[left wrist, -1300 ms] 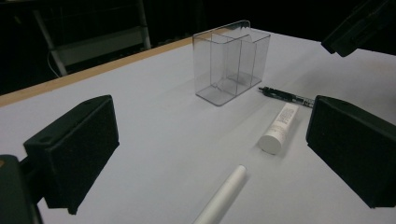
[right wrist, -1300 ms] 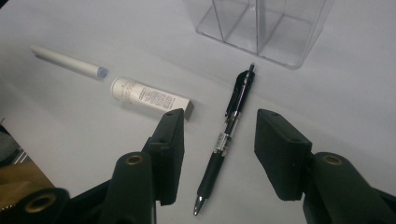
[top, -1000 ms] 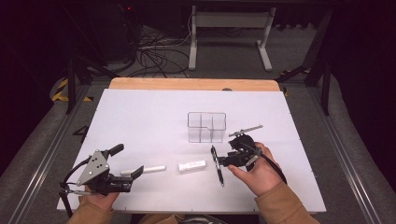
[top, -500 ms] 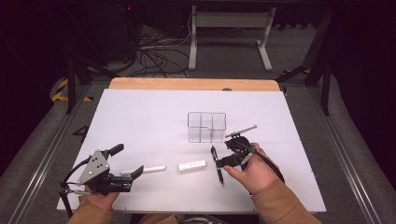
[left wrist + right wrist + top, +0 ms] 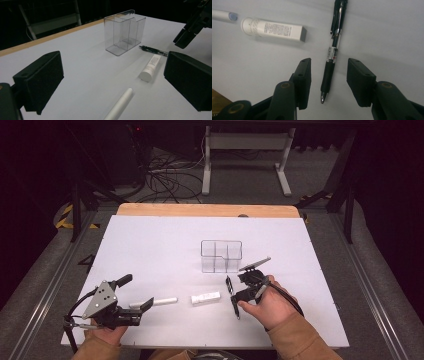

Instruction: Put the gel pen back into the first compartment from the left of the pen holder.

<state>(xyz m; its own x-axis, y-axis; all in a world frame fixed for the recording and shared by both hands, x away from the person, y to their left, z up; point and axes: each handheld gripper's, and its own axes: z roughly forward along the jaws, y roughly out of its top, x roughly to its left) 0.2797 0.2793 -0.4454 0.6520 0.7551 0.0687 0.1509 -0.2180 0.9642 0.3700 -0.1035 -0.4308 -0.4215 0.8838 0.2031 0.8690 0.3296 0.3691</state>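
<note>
The right gripper (image 5: 328,82) hovers low over a black retractable pen with a clear barrel (image 5: 332,53) lying flat on the white-covered bench (image 5: 150,245). Its fingers (image 5: 303,80) stand partly apart, one on each side of the pen's rubber grip, touching nothing. The pen runs lengthwise between them, its tip pointing back toward the hand, so a squeeze would likely catch it across its narrow width.

Beyond the fingers and to their left lies a small white tube with printed text (image 5: 273,30), well clear of the pen, so closing should not disturb it. A white cylindrical stick (image 5: 222,15) lies farther left again.

In the high view, a clear plastic organiser box with upright compartments (image 5: 221,255) stands just beyond the right gripper (image 5: 239,287), open at the top, with bare bench all around it. It looks like the likely place for the pen.

The left gripper (image 5: 136,311) rests near the bench's near edge, fingers wide and empty, the white stick just ahead of them.
</note>
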